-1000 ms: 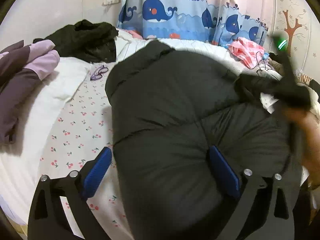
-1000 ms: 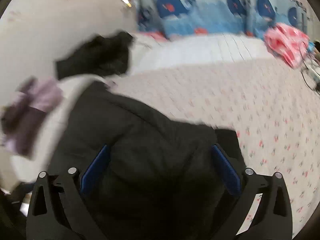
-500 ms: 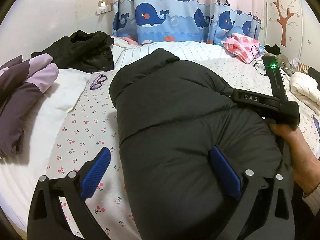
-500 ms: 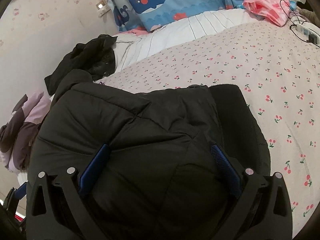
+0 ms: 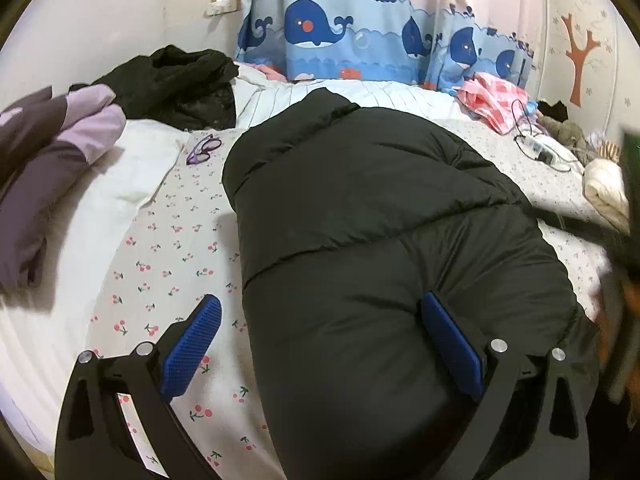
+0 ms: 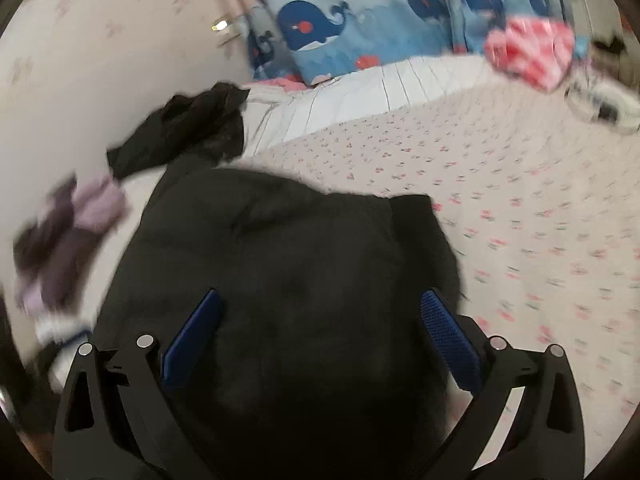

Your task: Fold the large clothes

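A large black puffer jacket (image 5: 380, 248) lies folded on the cherry-print bed sheet (image 5: 168, 256). It also fills the lower middle of the right wrist view (image 6: 304, 280). My left gripper (image 5: 320, 340) is open and empty, hovering over the jacket's near left edge. My right gripper (image 6: 320, 336) is open and empty above the jacket's near part. The right gripper and the hand holding it show as a dark blur (image 5: 624, 248) at the right edge of the left wrist view.
A purple jacket (image 5: 48, 168) and a black garment (image 5: 176, 80) lie at the left on a white pillow (image 5: 132, 160). Purple glasses (image 5: 203, 149) lie on the sheet. A pink checked cloth (image 5: 496, 96), cables and a cream garment (image 5: 604, 188) lie at right. A whale curtain (image 5: 360, 40) hangs behind.
The right gripper has swung away to the right, leaving the jacket's right side, and its view is blurred with motion. The left gripper has shifted slightly. The jacket lies still.
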Tool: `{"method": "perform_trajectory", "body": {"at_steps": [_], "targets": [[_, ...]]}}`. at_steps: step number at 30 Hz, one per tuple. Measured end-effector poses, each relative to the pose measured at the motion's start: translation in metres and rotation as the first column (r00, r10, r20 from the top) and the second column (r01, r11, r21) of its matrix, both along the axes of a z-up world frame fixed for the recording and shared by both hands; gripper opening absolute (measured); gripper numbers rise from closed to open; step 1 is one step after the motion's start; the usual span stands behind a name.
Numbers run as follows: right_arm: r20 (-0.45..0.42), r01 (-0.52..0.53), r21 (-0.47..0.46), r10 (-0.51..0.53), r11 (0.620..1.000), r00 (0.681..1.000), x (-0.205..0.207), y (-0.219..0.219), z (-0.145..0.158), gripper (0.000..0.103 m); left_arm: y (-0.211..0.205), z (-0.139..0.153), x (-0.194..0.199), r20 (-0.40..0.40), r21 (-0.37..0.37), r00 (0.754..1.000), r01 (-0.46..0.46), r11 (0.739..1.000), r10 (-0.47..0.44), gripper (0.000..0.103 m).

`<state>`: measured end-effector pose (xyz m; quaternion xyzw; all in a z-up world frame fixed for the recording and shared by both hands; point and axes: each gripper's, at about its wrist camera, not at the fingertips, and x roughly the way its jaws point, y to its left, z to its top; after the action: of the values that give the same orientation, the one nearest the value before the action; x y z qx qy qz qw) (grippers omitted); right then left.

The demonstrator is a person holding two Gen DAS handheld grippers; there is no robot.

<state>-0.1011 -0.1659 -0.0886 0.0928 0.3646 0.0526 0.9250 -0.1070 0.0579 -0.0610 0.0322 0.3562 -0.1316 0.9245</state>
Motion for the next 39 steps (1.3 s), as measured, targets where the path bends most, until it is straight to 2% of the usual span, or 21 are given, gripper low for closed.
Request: {"method": "perform_trajectory", "body": {"at_steps": [1,2,4,8,12,15,18,21,23,25,26,27,30,33,34,36,38,39], "targets": [[-0.075,-0.028,-0.053,0.024,0.998,0.997,-0.006,0.005,-0.013,0.097,0.001,0.0,0.0,-0.002,-0.011,1.0,-0.002,1.0,0.002,0.096],[-0.123,-0.052,-0.052,0.045,0.997,0.991,-0.009,0.006,-0.023,0.097,0.002,0.0,0.0,-0.003,-0.021,1.0,-0.004,1.0,0.003,0.096],[-0.18,-0.037,0.005,0.037,0.999,0.983,-0.017,-0.003,-0.035,0.097,0.003,-0.002,0.001,-0.015,-0.037,1.0,-0.005,0.999,0.005,0.096],[-0.208,-0.032,0.05,0.042,0.998,0.977,-0.026,-0.011,-0.027,0.097,0.005,-0.003,0.0,-0.008,-0.046,1.0,-0.016,0.999,0.015,0.096],[-0.167,-0.022,0.036,0.027,0.999,0.986,-0.039,-0.021,-0.009,0.097,0.012,0.007,-0.011,0.053,-0.055,0.998,-0.014,0.998,0.017,0.096],[-0.082,0.009,0.026,-0.007,1.0,0.997,-0.041,-0.029,0.019,0.097,0.019,0.015,-0.017,0.099,-0.081,0.995,-0.017,0.997,0.025,0.096],[0.006,0.021,-0.027,-0.021,0.999,1.0,-0.019,-0.027,0.053,0.097,0.024,0.017,-0.018,0.109,-0.096,0.993,-0.036,0.995,0.047,0.096],[0.041,0.051,-0.11,-0.047,0.993,0.998,0.022,-0.023,0.066,0.097,0.026,0.015,-0.013,0.089,-0.108,0.994,-0.047,0.993,0.057,0.096],[-0.028,0.101,-0.176,-0.108,0.979,0.994,0.059,-0.029,0.047,0.097,0.024,0.013,-0.012,0.08,-0.106,0.995,-0.049,0.993,0.058,0.096],[-0.161,0.092,-0.28,-0.141,0.956,0.977,0.092,-0.04,0.002,0.097,0.022,0.009,-0.009,0.059,-0.096,0.997,-0.052,0.994,0.058,0.096],[-0.226,0.072,-0.29,-0.141,0.954,0.964,0.104,-0.045,-0.02,0.097,0.022,0.008,-0.007,0.048,-0.108,0.997,-0.046,0.993,0.052,0.096],[-0.287,0.077,-0.26,-0.153,0.963,0.946,0.109,-0.058,-0.035,0.097,0.023,0.008,-0.005,0.045,-0.124,0.998,-0.041,0.991,0.046,0.096],[-0.271,0.105,-0.235,-0.169,0.966,0.948,0.09,-0.072,-0.023,0.097,0.027,0.007,-0.002,0.025,-0.143,0.999,-0.044,0.989,0.048,0.096],[-0.186,0.044,-0.123,-0.067,0.991,0.98,0.037,-0.076,0.013,0.097,0.03,0.004,0.0,0.006,-0.151,0.998,-0.058,0.987,0.059,0.096],[-0.132,0.001,-0.082,-0.012,0.997,0.991,0.012,-0.072,0.028,0.097,0.031,0.005,-0.001,0.008,-0.164,0.998,-0.058,0.985,0.06,0.096],[-0.086,-0.105,-0.068,0.099,0.992,0.991,-0.018,-0.056,0.044,0.097,0.034,0.01,-0.007,0.044,-0.207,0.997,-0.046,0.977,0.056,0.096],[-0.18,-0.218,-0.137,0.192,0.966,0.965,-0.032,-0.029,0.029,0.096,0.034,0.018,-0.017,0.115,-0.221,0.992,-0.029,0.975,0.056,0.096],[-0.287,-0.281,-0.187,0.222,0.941,0.932,-0.032,-0.014,0.009,0.096,0.033,0.02,-0.02,0.133,-0.212,0.99,-0.026,0.977,0.056,0.096]]}}
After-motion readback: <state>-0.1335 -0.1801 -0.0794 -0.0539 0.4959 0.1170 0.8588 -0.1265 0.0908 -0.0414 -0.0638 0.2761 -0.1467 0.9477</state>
